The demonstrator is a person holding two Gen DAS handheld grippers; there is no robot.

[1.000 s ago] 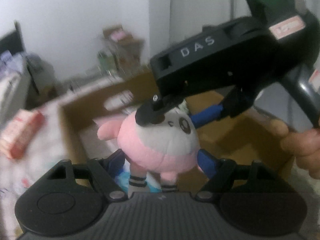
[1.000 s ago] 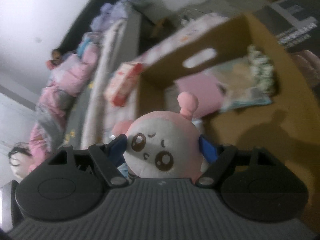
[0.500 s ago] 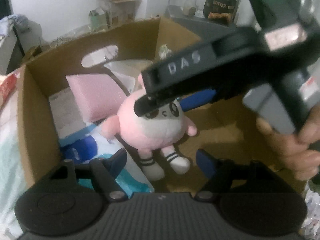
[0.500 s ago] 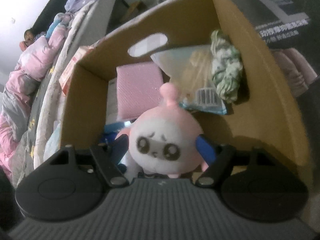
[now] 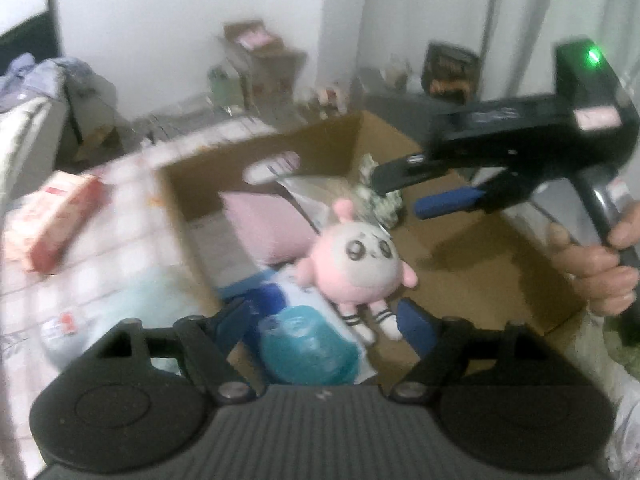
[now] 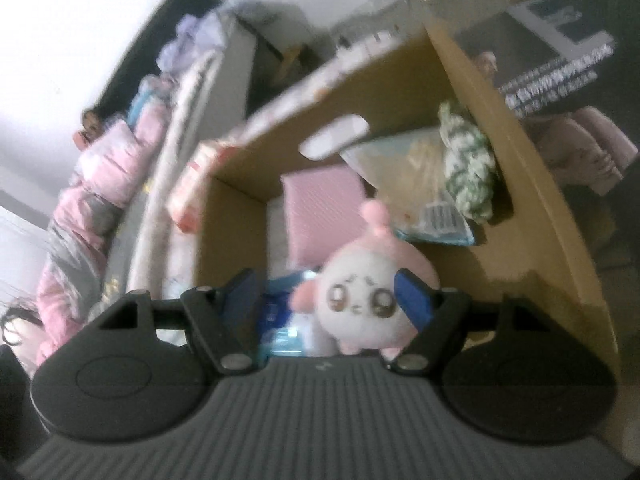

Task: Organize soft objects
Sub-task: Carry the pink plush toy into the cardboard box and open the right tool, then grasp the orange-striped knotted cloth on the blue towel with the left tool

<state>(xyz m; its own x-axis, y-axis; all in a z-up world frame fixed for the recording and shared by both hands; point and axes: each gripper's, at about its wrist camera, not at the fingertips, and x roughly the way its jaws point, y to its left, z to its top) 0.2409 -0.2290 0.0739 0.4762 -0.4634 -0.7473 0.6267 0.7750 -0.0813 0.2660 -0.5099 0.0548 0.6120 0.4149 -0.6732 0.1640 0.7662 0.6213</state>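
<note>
Cardboard box (image 5: 532, 276): holds one pink plush toy (image 5: 360, 258), one pink pad (image 5: 266, 224), one green-white knit bundle (image 6: 468, 172), one clear packet (image 6: 416, 184).
My left hand-held gripper (image 5: 322, 316): opening, empty.
My right hand-held gripper (image 6: 326, 294): apart, above the toy, not gripping.

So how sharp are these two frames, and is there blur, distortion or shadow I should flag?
Left wrist view: motion-smeared, fisheye-bent, the pink plush readable; the right gripper casts a shadow on the cardboard box. Right wrist view: soft all over, background streaked.
</note>
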